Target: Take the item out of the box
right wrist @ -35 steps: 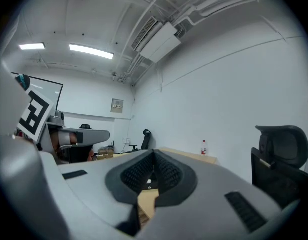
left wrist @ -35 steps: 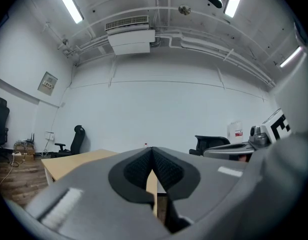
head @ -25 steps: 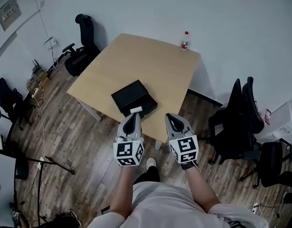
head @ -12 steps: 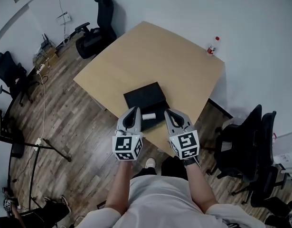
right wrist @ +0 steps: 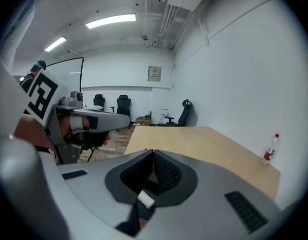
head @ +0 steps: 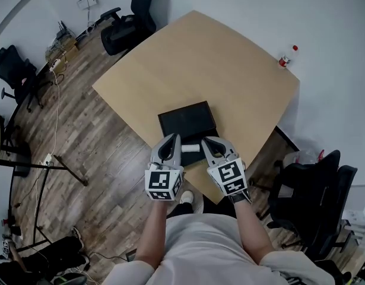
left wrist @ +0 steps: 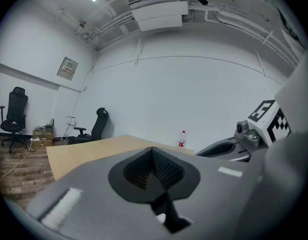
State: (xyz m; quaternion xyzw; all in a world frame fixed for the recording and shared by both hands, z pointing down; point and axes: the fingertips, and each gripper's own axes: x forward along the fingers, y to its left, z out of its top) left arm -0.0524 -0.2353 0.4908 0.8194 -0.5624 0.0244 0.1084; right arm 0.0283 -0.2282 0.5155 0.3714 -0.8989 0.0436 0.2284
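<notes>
In the head view a flat black box (head: pixel 188 121) lies near the front edge of the wooden table (head: pixel 229 58). A small white item (head: pixel 191 148) shows at the box's near side, between my two grippers. My left gripper (head: pixel 173 138) is shut and empty, its tip just left of the item. My right gripper (head: pixel 207 140) is also shut and empty, just right of it. Both hover above the box's near edge. In the left gripper view the left gripper (left wrist: pixel 152 150) has its jaws together, as does the right gripper (right wrist: pixel 154 153) in the right gripper view. The box is hidden in both gripper views.
A bottle with a red cap (head: pixel 283 59) stands at the table's far right corner. Black office chairs stand beyond the table (head: pixel 135 13), at the left wall (head: pixel 13 70) and at the right (head: pixel 313 200). Cables and a stand's legs (head: pixel 48 162) lie on the wooden floor.
The view has closed in on the table. Both grippers, still shut, have gone from short of the table edge to over the box's near side, flanking the white item.
</notes>
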